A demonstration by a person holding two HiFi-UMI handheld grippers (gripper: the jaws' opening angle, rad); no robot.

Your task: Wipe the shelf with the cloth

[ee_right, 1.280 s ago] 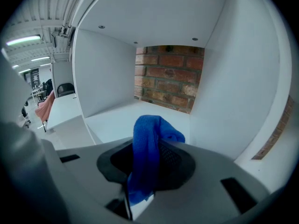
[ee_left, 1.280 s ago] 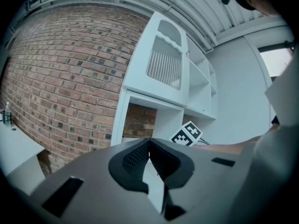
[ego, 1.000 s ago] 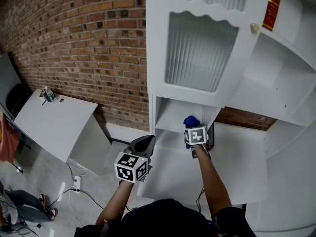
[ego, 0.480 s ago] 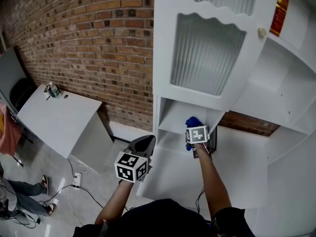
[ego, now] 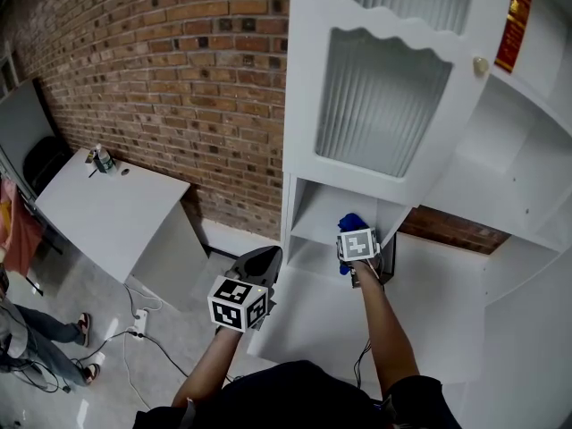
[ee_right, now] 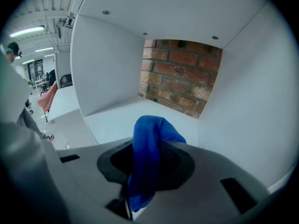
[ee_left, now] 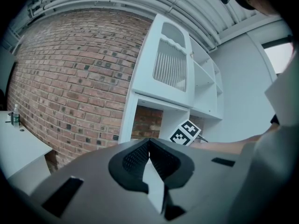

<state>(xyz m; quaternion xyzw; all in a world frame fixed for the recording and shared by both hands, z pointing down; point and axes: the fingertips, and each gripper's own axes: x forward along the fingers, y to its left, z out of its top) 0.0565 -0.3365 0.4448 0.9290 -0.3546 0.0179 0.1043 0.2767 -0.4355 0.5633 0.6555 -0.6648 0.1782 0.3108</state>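
Observation:
A blue cloth (ee_right: 148,148) is pinched in my right gripper (ee_right: 150,158), which is shut on it and held at the mouth of the white shelf compartment (ee_right: 121,118). In the head view the blue cloth (ego: 349,223) pokes out beyond the right gripper (ego: 354,239) just above the shelf floor (ego: 315,223). I cannot tell whether the cloth touches the shelf. My left gripper (ego: 257,262) hangs lower left, outside the cabinet, with its jaws shut on nothing; the left gripper (ee_left: 149,153) points towards the cabinet.
The white cabinet (ego: 384,105) has a ribbed glass door above the open compartment and open shelves (ego: 527,150) to the right. A brick wall (ego: 161,79) runs behind. A white table (ego: 107,213) stands at left, with a person's legs (ego: 36,347) on the floor.
The view has shifted slightly; the right gripper with the cloth stays at the compartment mouth. The left gripper has not moved.

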